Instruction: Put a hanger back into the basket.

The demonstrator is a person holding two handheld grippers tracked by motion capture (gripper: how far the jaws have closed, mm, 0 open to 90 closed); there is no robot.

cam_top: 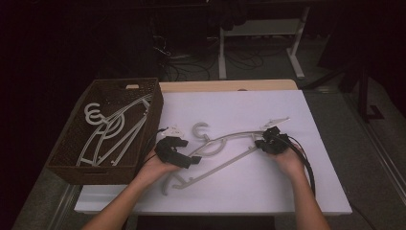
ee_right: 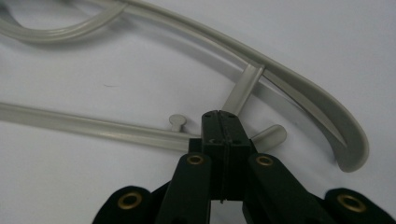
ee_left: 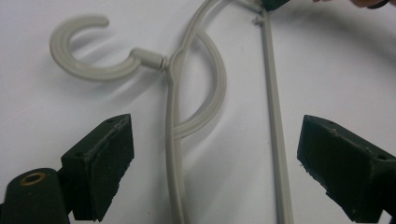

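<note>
A grey plastic hanger [cam_top: 225,143] lies flat on the white table, its hook [ee_left: 88,70] pointing away from me. My left gripper [cam_top: 187,151] hovers over the hanger's left half, near the neck. Its jaws stand open, with the curved arm [ee_left: 173,140] and the straight lower bar [ee_left: 275,130] between the pads [ee_left: 100,163], untouched. My right gripper [cam_top: 264,142] is at the hanger's right end. In the right gripper view its jaws [ee_right: 222,121] are shut, pad against pad, with the tips resting on the lower bar [ee_right: 93,125] beside a small peg.
A dark wicker basket [cam_top: 62,158] stands at the table's left edge, holding several more grey hangers [cam_top: 112,129]. White tabletop [cam_top: 249,191] stretches in front of the hanger and behind it. Cables trail from both grippers; table legs and wires lie on the floor beyond.
</note>
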